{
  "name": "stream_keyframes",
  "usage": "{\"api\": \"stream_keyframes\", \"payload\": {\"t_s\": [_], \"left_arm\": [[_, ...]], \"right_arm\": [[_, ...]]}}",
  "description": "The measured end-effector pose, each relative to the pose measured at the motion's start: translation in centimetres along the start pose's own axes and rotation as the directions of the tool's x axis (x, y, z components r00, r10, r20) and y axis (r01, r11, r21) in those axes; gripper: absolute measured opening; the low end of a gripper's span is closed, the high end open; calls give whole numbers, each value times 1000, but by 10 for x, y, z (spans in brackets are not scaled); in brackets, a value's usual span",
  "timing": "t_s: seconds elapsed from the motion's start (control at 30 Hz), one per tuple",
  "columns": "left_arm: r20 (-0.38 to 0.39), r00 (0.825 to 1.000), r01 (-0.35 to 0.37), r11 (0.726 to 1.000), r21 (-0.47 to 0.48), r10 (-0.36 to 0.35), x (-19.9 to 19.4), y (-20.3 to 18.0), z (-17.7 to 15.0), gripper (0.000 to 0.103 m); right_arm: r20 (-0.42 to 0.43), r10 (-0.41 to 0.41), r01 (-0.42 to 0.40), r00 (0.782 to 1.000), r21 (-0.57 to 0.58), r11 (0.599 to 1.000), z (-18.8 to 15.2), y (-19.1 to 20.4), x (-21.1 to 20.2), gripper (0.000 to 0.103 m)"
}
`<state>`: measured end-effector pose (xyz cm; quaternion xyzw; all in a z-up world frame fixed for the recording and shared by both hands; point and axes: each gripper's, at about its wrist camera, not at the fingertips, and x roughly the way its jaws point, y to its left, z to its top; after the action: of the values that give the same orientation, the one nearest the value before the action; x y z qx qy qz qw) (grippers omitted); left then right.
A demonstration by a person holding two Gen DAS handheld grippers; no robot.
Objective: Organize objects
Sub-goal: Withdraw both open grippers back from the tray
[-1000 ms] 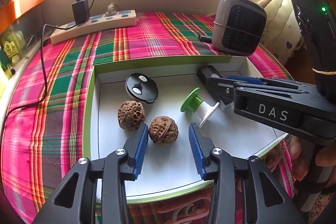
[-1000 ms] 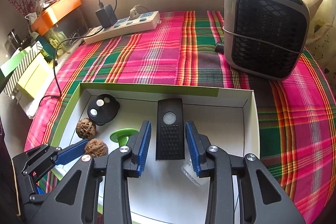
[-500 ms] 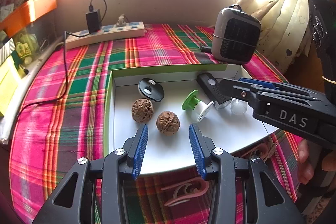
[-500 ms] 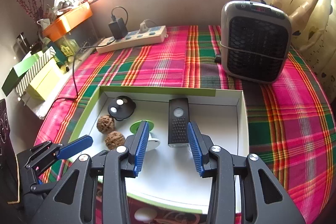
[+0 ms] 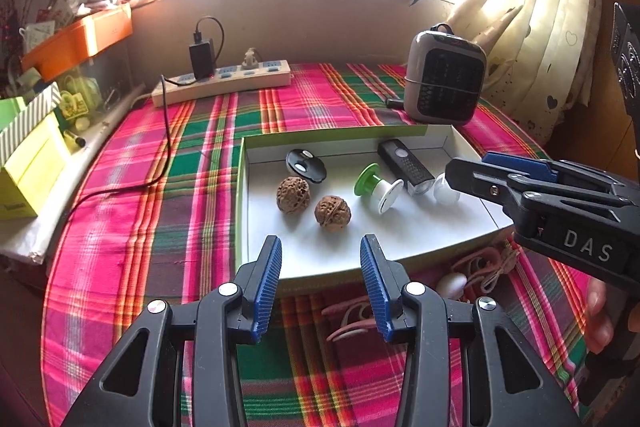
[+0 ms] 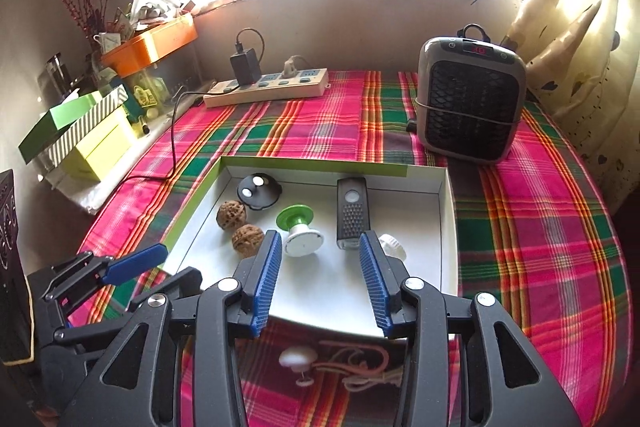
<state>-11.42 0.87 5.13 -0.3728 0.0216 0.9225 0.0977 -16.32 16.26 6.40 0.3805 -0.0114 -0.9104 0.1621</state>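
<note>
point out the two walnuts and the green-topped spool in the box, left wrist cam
left walnut (image 5: pixel 293 189), left wrist view, middle of its shell.
right walnut (image 5: pixel 332 211), left wrist view, middle of its shell.
green-topped spool (image 5: pixel 366 179), left wrist view, on the green disc end.

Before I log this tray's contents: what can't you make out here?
- White round piece: right wrist view, partly behind the right hand-held gripper finger; identity unclear.
- Pink cord bundle: framed between that gripper's arms; ends hidden.
- Heater display: too small to read.
- Window: glare washes out everything outside.
</note>
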Motion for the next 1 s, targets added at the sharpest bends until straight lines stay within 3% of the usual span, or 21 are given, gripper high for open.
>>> {"api": "stream_keyframes", "payload": {"t_s": [0.47,1.0], "left_arm": [[9,999,47,999,-9,-47,-22,1,-28,39],[-52,991,117,992,-43,-120,-14,6,-52,40]], "right_arm": [[25,-33,33,999,-19,999,-32,5,-31,45],[2,-57,57,998,20,998,-63,-10,-35,50]]}}
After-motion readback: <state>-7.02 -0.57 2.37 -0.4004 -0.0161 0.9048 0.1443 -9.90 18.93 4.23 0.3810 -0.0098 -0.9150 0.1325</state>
